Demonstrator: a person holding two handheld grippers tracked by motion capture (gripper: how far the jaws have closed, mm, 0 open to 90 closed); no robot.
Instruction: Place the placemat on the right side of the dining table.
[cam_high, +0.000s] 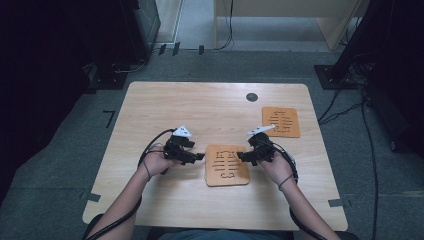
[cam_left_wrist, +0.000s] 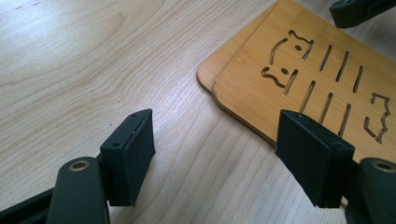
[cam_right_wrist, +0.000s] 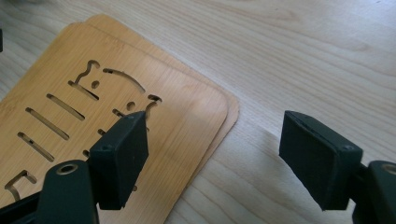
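Two thin wooden mats with fish-bone cut-outs lie stacked, slightly offset, at the table's front middle. In the left gripper view the top mat covers the lower mat except for a narrow rim. My left gripper is open just left of the stack; its jaws hang over bare wood and the stack's edge. My right gripper is open at the stack's right edge. Between its jaws lies a corner of the top mat, untouched.
A third wooden mat lies alone at the back right of the table. A dark round disc sits near the far edge. Cables and dark stands crowd the floor beyond and to the right.
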